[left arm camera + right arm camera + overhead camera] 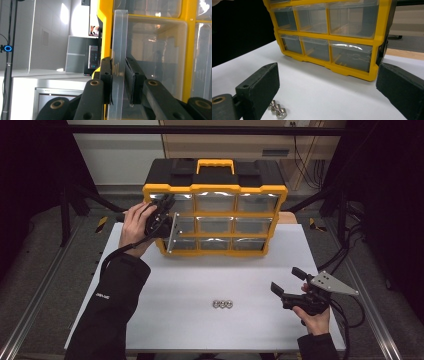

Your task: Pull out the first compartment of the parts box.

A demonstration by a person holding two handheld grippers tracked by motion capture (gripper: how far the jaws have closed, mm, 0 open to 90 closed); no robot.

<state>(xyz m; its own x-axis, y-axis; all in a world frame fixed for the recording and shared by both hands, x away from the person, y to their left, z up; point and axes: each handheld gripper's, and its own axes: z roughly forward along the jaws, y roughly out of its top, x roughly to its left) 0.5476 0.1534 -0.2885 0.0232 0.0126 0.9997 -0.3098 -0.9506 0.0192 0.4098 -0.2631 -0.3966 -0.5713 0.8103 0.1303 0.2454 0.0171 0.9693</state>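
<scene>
The organizer stands at the table's far edge, three nuts before it.

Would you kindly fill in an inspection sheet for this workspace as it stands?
Surface: white table, mostly bare.
Job's things: yellow organizer upright at the far edge; clear drawer front pulled out at its left side; three nuts in a row.
Clutter: nothing seen.
Grippers: left gripper clamped on the drawer front; right gripper open, empty, near the nuts.
Cables: black cable trailing from the right gripper.
Surroundings: dark floor, metal frame rails.
</scene>
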